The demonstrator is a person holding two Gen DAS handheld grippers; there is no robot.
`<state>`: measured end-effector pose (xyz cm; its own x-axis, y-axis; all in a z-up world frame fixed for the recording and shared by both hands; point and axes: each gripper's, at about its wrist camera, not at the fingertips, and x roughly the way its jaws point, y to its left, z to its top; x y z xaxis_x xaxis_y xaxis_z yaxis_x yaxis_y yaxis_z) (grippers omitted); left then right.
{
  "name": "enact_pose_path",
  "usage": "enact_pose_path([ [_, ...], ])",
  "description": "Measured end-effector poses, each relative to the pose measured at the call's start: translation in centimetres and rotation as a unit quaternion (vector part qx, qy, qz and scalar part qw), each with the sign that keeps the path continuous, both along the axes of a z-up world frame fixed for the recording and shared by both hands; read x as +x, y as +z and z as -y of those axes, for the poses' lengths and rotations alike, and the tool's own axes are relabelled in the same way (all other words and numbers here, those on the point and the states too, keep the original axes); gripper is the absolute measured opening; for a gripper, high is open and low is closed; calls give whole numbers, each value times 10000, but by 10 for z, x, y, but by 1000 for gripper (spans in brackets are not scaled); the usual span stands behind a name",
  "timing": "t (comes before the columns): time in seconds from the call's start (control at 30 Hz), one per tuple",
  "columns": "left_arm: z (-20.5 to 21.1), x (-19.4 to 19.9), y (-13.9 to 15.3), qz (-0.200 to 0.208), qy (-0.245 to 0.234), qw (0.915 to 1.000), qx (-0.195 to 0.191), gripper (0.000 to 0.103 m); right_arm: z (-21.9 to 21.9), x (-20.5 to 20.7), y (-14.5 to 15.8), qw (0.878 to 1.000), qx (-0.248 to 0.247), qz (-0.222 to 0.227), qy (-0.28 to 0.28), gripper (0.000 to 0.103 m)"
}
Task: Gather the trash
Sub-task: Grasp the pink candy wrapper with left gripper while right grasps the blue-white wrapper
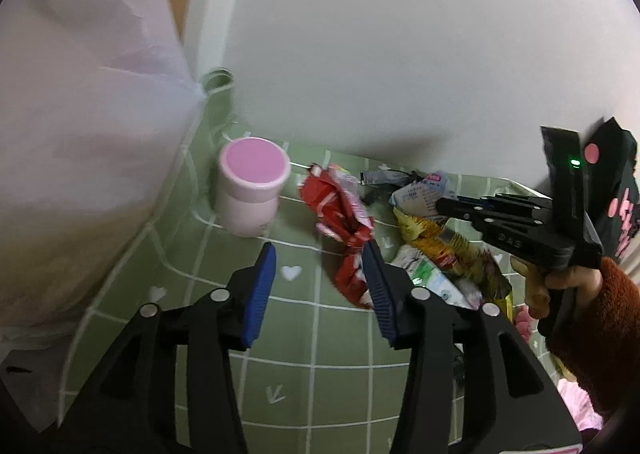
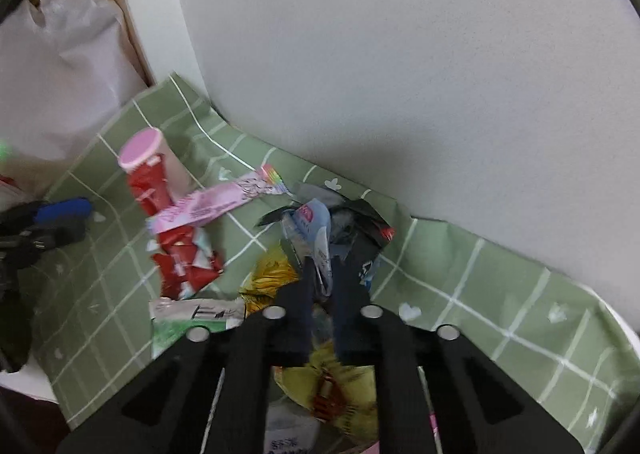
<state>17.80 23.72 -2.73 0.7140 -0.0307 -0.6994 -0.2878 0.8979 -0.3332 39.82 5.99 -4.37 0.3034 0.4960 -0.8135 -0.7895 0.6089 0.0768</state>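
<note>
Trash remains largely uncollected: we count several wrappers lying on the green checked cloth [image 1: 248, 366] against the white wall. The red wrapper [image 1: 340, 210] lies crumpled just beside the pink-lidded cup [image 1: 252, 190]; a pink strip wrapper [image 2: 216, 204] lies across it in the right wrist view. To their right sits a heap comprising the yellow wrapper [image 1: 436, 242], the pale blue-and-white packet [image 2: 316, 234], a dark foil wrapper [image 2: 360, 238] and a green-and-white packet [image 1: 432, 282]. We hold the left gripper [image 1: 320, 274] with its jaws apart and nothing between them; its right pad sits at the edge of the red wrapper, without clamping it. We hold the right gripper [image 2: 322, 274] pointed down into the heap, jaws drawn together on the pale blue-and-white packet, which shows pinched between the pads. The packet is not yet lifted clear of the pile. A white bag [image 1: 80, 134] stands at the left of the cloth; we judge it the likely receptacle, though its opening is not visible. We judge the task to be at an early stage: one item gripped, none visibly deposited, and the red, pink, yellow, dark and green-and-white pieces still to be gathered.
</note>
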Motion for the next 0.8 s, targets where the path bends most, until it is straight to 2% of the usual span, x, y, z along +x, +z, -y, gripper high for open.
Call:
enact_pose_path([
  [0.1,7,13,-8,-112,-24,9999,-10,45,29,-7,16,9990,258,63,-371,6],
  [0.17,11,21,-10,-69,20,9999,-81,45,50,-11,27,9968,356,199,-690,6],
  [0.27,15,31,-9,26,233,9997,18,45,83,-11,41,9911,555,249,-1183,6],
  [0.37,22,39,4,268,379,9984,334,45,111,-14,46,9871,650,136,-1454,6],
  [0.43,34,44,21,554,185,9963,634,45,124,-20,43,9865,549,153,-1537,6],
  [0.5,43,58,32,603,-112,9940,904,45,134,-26,39,9855,517,98,-1610,6],
  [0.57,46,83,34,307,-285,9924,1153,45,145,-31,33,9843,501,5,-1691,6],
  [0.63,46,107,26,-67,-417,9921,1179,45,155,-37,29,9832,530,-75,-1744,6],
  [0.77,46,150,-13,-1107,-616,9835,1289,45,169,-48,28,9827,525,-88,-1773,6],
  [0.8,41,149,-20,-1294,-638,9819,1230,44,168,-50,28,9828,515,-74,-1770,6],
])
